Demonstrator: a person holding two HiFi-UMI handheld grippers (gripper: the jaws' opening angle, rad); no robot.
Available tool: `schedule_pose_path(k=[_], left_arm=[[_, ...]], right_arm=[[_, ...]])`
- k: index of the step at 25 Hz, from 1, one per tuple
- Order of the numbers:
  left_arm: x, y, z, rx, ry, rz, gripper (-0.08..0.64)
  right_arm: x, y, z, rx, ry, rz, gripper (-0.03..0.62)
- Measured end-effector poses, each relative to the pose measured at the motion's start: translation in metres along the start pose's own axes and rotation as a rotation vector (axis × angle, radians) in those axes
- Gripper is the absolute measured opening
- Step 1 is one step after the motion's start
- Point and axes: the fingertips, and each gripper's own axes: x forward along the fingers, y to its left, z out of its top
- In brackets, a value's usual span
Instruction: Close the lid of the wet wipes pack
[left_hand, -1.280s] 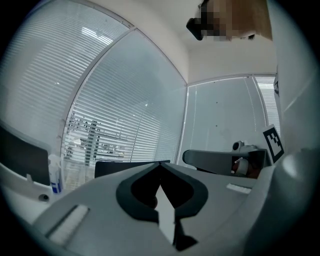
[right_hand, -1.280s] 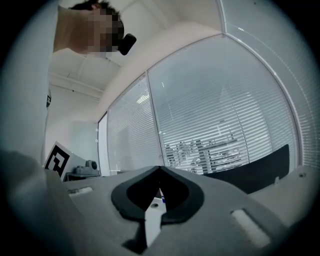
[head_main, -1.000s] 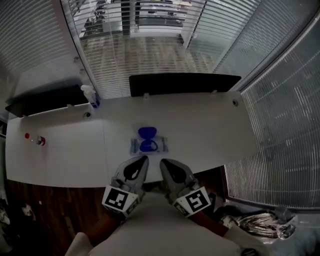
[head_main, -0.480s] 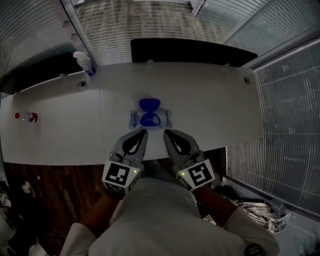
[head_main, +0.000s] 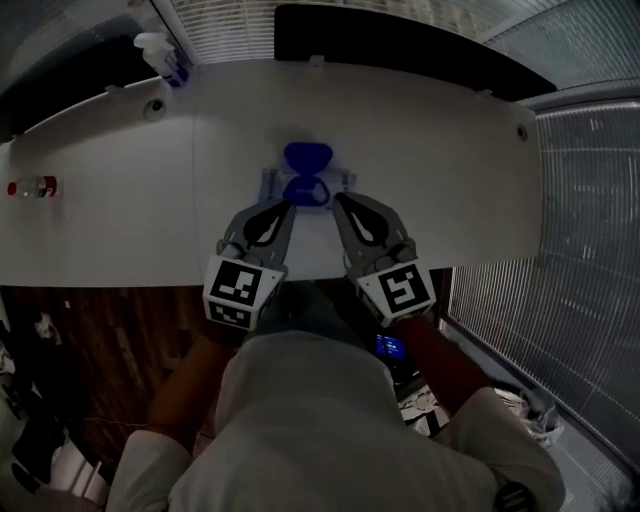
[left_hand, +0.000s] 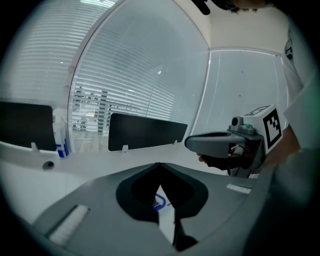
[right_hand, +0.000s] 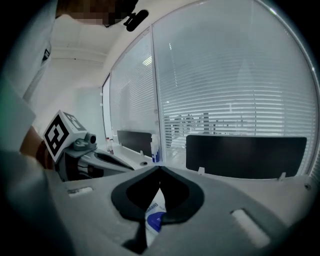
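Note:
The wet wipes pack lies flat on the white table just past the near edge. Its blue lid is flipped open on the far side. My left gripper is shut and empty, with its tip near the pack's near-left corner. My right gripper is also shut and empty, by the near-right corner. In the left gripper view a sliver of the pack shows under the meeting jaws of the left gripper. The right gripper view shows the pack below the right gripper.
A spray bottle stands at the table's far left. A small red-capped bottle lies at the left edge. Black divider panels line the back. Cable grommets sit near the far corners. Wooden floor lies below the near edge.
Both grippers have moved forward over the table edge and now flank the pack's near side. The head view has tilted down, so the table sits higher in frame.

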Motion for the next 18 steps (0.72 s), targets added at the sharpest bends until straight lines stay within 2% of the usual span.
schedule_pose_path(k=[4, 7, 11, 18], left_arm=[[0.022, 0.029, -0.040, -0.075, 0.088, 0.036, 0.003], [0.036, 0.049, -0.076, -0.100, 0.168, 0.059, 0.003], [0.055, 0.058, -0.110, -0.074, 0.252, 0.051, 0.003], [0.079, 0.059, -0.157, -0.066, 0.363, 0.036, 0.003]], right_arm=[[0.028, -0.024, -0.038, -0.028, 0.062, 0.002, 0.000], [0.050, -0.038, -0.065, -0.070, 0.132, 0.005, 0.000], [0.075, -0.057, -0.101, -0.143, 0.227, 0.009, 0.000], [0.115, -0.093, -0.153, -0.182, 0.353, -0.006, 0.000]])
